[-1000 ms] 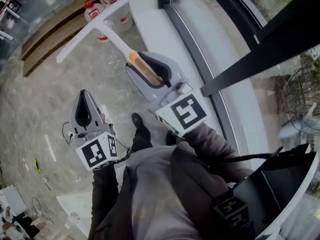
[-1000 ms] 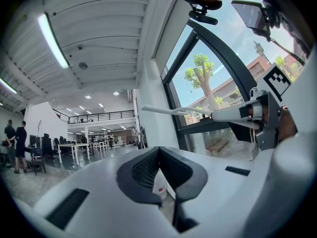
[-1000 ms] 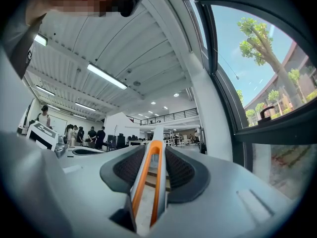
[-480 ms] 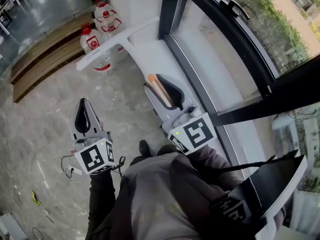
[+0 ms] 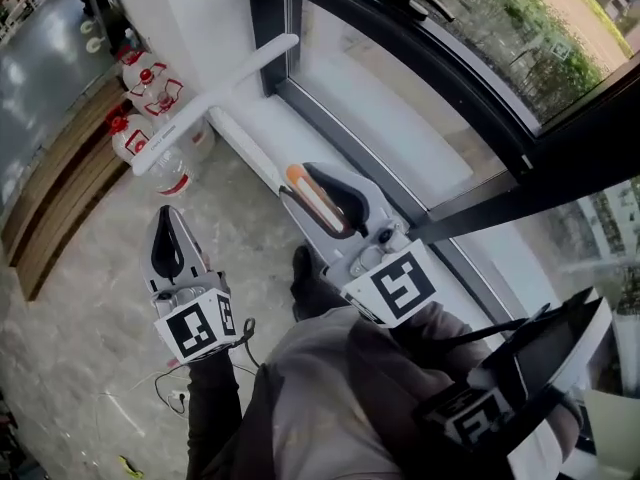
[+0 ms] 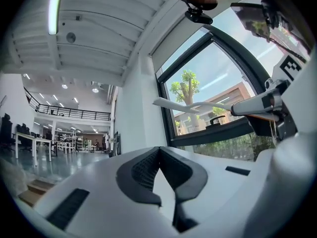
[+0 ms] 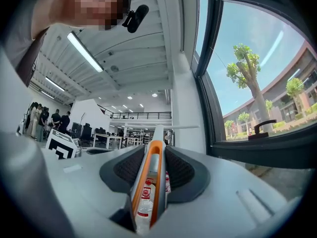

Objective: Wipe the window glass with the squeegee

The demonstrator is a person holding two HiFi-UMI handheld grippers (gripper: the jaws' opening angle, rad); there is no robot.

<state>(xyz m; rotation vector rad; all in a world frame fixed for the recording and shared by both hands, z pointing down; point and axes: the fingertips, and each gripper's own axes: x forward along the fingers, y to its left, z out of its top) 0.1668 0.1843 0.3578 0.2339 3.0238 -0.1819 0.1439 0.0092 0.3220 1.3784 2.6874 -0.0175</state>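
Observation:
The squeegee is white, with an orange-edged handle and a long T-shaped blade. My right gripper is shut on its handle and holds it out toward the lower left corner of the window glass. In the right gripper view the handle runs between the dark pads, with the blade ahead. The blade is short of the glass. My left gripper hangs lower at the left, shut and empty. In the left gripper view its tips meet, and the squeegee crosses in front of the window.
A black window frame with a handle borders the glass above a white sill. Several water bottles stand on the floor by the wall. A wooden bench lies at the left. A black bag hangs at my right side.
The right gripper has swung the squeegee up and toward the window's lower left corner as my head lifted toward the glass. The left gripper stayed low and shut.

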